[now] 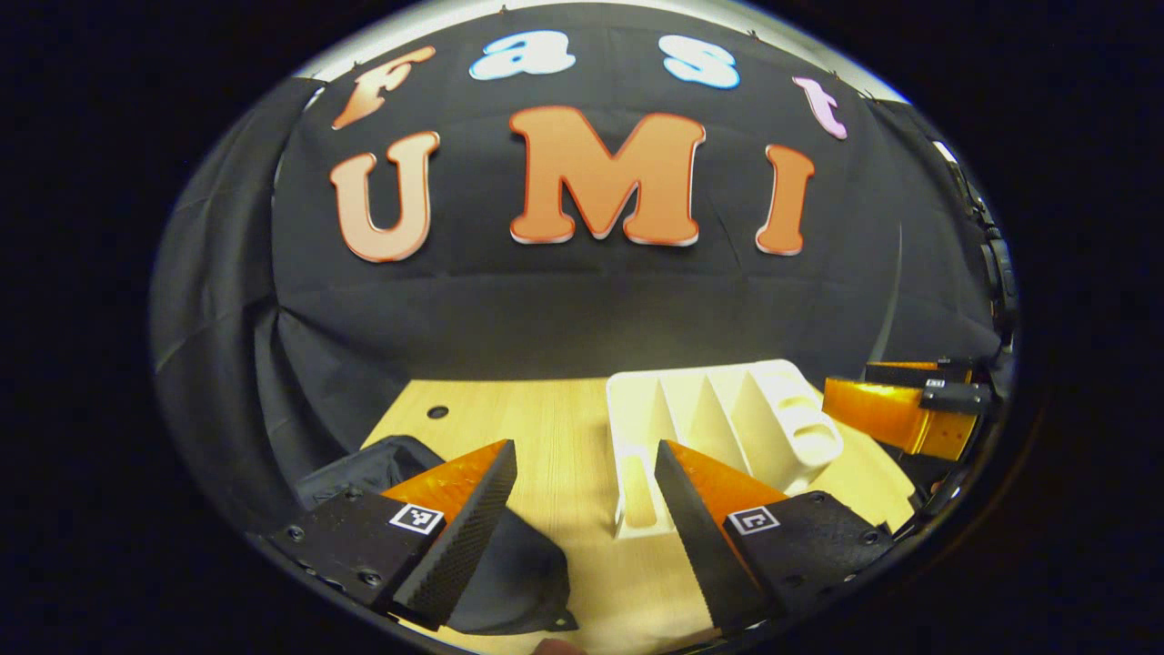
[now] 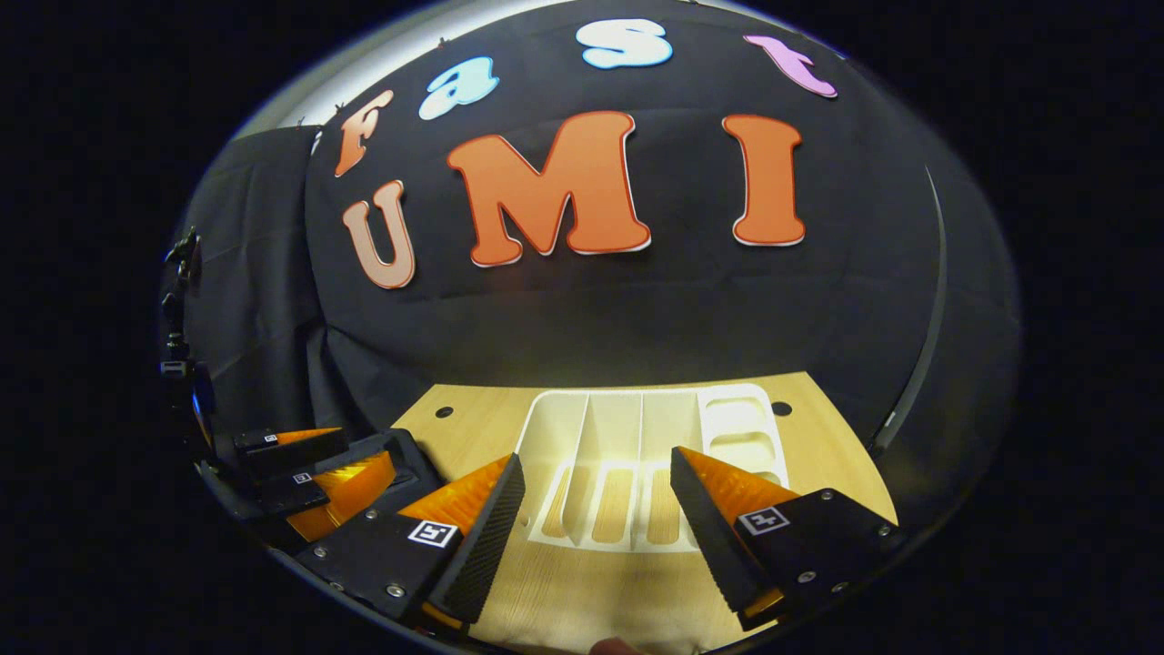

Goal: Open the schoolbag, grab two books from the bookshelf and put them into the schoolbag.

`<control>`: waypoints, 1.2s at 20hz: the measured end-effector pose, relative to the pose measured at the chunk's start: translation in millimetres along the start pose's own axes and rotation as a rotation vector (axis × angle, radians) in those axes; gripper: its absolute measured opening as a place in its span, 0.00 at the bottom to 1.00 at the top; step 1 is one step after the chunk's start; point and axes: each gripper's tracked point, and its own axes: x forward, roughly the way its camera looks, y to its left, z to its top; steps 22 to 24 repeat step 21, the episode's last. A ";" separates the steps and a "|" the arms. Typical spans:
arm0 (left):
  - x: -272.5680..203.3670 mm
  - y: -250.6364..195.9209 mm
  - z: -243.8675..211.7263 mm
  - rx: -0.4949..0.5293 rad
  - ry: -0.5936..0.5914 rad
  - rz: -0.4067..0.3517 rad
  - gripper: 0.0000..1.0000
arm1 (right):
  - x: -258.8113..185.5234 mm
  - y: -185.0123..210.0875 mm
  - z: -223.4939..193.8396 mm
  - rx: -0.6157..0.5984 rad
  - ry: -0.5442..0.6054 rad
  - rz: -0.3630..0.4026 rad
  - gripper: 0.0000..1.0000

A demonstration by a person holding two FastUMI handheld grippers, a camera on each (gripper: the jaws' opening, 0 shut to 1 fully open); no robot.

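Both tongs are released, grasping nothing. The white bookshelf [image 2: 637, 464] lies on the tabletop [image 2: 818, 437] just beyond the right tongs [image 2: 596, 509]. The dark schoolbag [image 1: 509, 564] lies under the left tongs [image 1: 582, 509].

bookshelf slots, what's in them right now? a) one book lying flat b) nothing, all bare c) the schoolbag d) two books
b: in the right gripper view the white bookshelf shows bare dividers and slots, with no books standing or lying in it.

Black cloth wall [image 1: 564, 309], pale wooden table [image 1: 546, 428], warm light
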 end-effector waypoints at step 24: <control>-64.5 -33.7 61.0 0.050 -0.419 0.090 0.94 | -30.4 -23.0 20.4 -0.076 -0.228 -0.075 0.95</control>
